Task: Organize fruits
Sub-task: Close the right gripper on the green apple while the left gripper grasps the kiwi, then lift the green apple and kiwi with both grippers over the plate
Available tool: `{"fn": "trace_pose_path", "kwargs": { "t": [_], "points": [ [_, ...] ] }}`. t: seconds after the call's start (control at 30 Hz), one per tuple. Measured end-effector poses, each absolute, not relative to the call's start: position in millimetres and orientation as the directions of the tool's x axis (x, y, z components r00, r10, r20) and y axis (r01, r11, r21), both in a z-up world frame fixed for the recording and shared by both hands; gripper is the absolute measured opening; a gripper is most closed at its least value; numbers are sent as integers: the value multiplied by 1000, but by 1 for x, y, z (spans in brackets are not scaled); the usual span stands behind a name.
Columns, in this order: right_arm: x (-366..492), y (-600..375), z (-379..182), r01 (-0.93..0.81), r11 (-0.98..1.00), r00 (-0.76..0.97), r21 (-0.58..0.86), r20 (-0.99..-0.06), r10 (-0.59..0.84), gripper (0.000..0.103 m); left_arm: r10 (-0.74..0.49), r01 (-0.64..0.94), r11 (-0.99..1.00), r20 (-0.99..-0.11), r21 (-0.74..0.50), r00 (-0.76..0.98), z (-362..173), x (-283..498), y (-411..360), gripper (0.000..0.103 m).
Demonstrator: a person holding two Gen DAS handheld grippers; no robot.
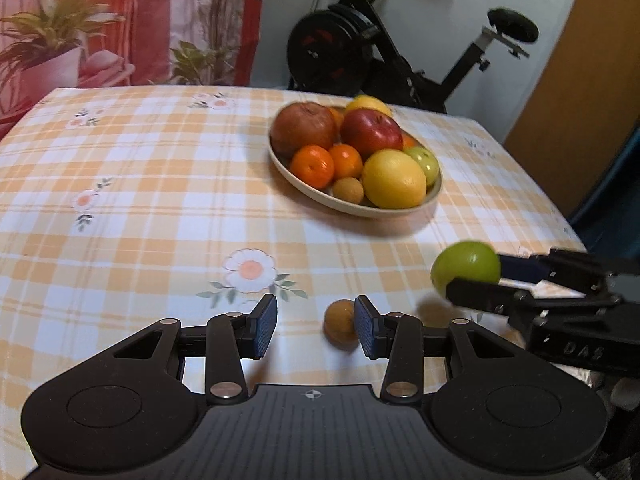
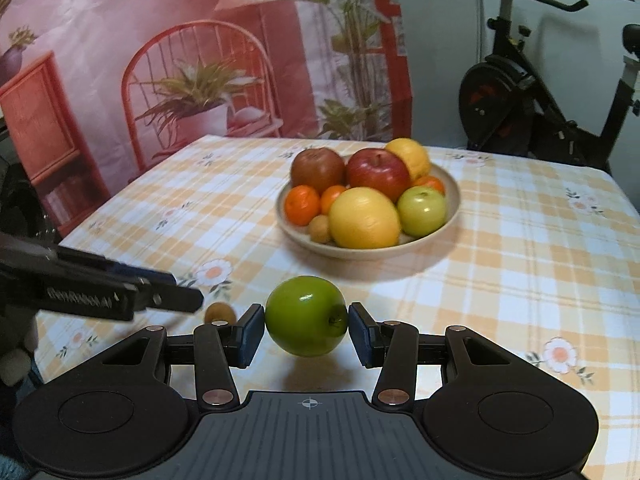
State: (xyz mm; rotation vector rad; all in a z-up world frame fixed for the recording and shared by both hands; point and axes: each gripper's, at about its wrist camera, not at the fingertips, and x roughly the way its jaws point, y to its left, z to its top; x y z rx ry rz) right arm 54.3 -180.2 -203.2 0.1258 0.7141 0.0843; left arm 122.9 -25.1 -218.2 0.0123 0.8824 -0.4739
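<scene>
**Green apple in right grip, bowl ahead; left jaws empty beside small brown fruit**

Right gripper point(image 2: 306, 330): clamped on green apple point(image 2: 306, 315), pads on both flanks, stem end turned toward the right pad. Apple clear of the cloth, shadow beneath. Bowl point(image 2: 452, 196) straight ahead of the apple and slightly right, well apart, already heaped: red apples, oranges, yellow citrus, another green apple. Little free room visible; best gap judged at the near rim, beside the small fruit there.

Left gripper point(image 1: 316, 326): jaws parted, nothing between pads. Small brown fruit point(image 1: 340, 324) on the cloth, nearer than the bowl, just beside the outer-facing edge of the right-hand pad, partly hidden by it. Contact or not: cannot tell. Fruit roundish, no clear long axis. Left gripper the nearer one to it; needs a small sideways shift toward the fruit to straddle it.

Motion blur on the bowl contents and the brown fruit; kind of fruit uncertain. Far side of the bowl hidden behind the pile.
</scene>
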Motion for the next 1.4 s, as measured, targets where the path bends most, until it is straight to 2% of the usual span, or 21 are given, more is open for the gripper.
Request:
{"fn": "trace_pose_path", "kwargs": {
  "t": [0.5, 0.57, 0.63, 0.83, 1.17, 1.4],
  "points": [
    [51, -199, -210, 0, 982, 766, 191, -631, 123, 43, -395, 439, 881, -786, -177, 475, -235, 132, -50, 44],
    [50, -201, -211, 4, 981, 767, 194, -630, 121, 43, -402, 444, 877, -784, -182, 473, -235, 132, -50, 43],
    [50, -203, -212, 9, 980, 767, 196, -631, 119, 43, -410, 451, 873, -780, -186, 472, -235, 132, -51, 34],
    [48, -205, -213, 17, 980, 767, 200, -632, 116, 43, -409, 448, 874, -783, -188, 469, -238, 136, -54, 33],
    [46, -207, -212, 26, 981, 767, 194, -633, 105, 43, -424, 466, 865, -763, -183, 487, -233, 133, -54, 30],
    [51, -205, -200, 7, 985, 777, 173, -621, 103, 43, -425, 455, 874, -721, -170, 548, -208, 143, -45, 30]
  ]
}}
